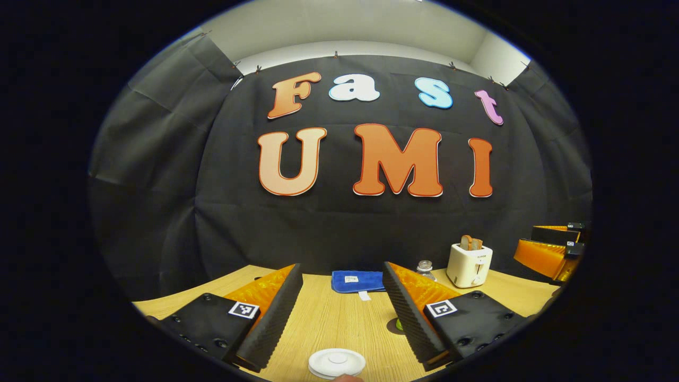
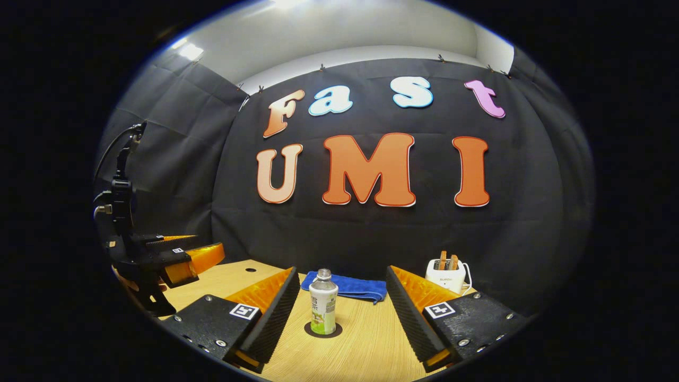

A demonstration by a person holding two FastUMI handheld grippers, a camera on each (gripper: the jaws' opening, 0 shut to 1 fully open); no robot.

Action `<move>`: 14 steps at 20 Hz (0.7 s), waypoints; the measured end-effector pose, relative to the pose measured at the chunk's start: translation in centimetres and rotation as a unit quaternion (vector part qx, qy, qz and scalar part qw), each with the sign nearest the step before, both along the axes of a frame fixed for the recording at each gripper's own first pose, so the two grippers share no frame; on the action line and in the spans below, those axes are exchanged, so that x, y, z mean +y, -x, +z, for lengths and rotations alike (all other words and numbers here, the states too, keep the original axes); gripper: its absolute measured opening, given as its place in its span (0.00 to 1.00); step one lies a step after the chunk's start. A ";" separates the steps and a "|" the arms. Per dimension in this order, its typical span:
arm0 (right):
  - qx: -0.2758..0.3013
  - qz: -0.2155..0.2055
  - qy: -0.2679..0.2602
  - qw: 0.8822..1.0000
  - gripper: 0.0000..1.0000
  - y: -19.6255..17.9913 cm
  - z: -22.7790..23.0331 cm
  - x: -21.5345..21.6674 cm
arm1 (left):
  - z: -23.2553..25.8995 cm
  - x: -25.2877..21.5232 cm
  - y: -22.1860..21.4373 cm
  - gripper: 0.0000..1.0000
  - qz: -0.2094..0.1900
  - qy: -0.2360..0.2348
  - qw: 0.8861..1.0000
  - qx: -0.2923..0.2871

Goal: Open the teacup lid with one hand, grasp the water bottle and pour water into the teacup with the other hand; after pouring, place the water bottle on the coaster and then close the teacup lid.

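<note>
The teacup's white round lid (image 1: 337,362) lies flat at the bottom of the left gripper view, just below and between my left gripper's fingers; the cup under it is hidden. My left gripper (image 1: 342,273) is open and holds nothing. The water bottle (image 2: 323,307) stands upright on a dark round coaster (image 2: 323,330), straight ahead between the fingers of my right gripper (image 2: 342,271), which is open and apart from it. In the left gripper view the bottle's top (image 1: 425,267) peeks over one finger. The left gripper (image 2: 177,257) hangs at the far left of the right gripper view.
A folded blue cloth (image 1: 358,280) (image 2: 347,286) lies at the back of the wooden table (image 2: 366,339). A white toaster (image 1: 469,263) (image 2: 447,273) with bread in it stands at the back right. The right gripper (image 1: 551,249) hovers at the right edge.
</note>
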State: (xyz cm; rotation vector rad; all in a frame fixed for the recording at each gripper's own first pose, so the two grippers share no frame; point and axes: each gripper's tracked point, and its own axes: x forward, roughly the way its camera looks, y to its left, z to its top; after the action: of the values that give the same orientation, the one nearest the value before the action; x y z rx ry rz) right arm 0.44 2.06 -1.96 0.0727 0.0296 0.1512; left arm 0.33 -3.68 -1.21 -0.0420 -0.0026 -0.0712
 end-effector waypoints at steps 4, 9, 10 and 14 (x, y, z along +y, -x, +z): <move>0.000 0.002 -0.002 1.000 0.98 0.0 0.0 0.1 | 0.1 0.1 0.2 0.95 -0.002 0.002 1.000 -0.001; 0.002 -0.026 0.008 1.000 0.98 -0.2 -0.2 -1.4 | 0.2 0.2 0.2 0.98 -0.001 -0.005 1.000 -0.004; 0.006 -0.030 0.010 0.999 0.98 -0.2 -0.4 -1.7 | 0.1 0.2 0.3 0.98 -0.002 -0.004 1.000 -0.004; 0.015 -0.050 0.016 0.998 0.98 -0.3 -1.1 -2.8 | 0.0 0.4 0.3 0.98 0.003 -0.007 1.000 -0.004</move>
State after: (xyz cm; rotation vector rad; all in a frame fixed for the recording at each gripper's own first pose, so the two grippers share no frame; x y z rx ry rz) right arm 0.78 -0.71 -3.02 0.0441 0.0588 0.0491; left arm 0.06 -3.32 -1.18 -0.0282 -0.0096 -0.0660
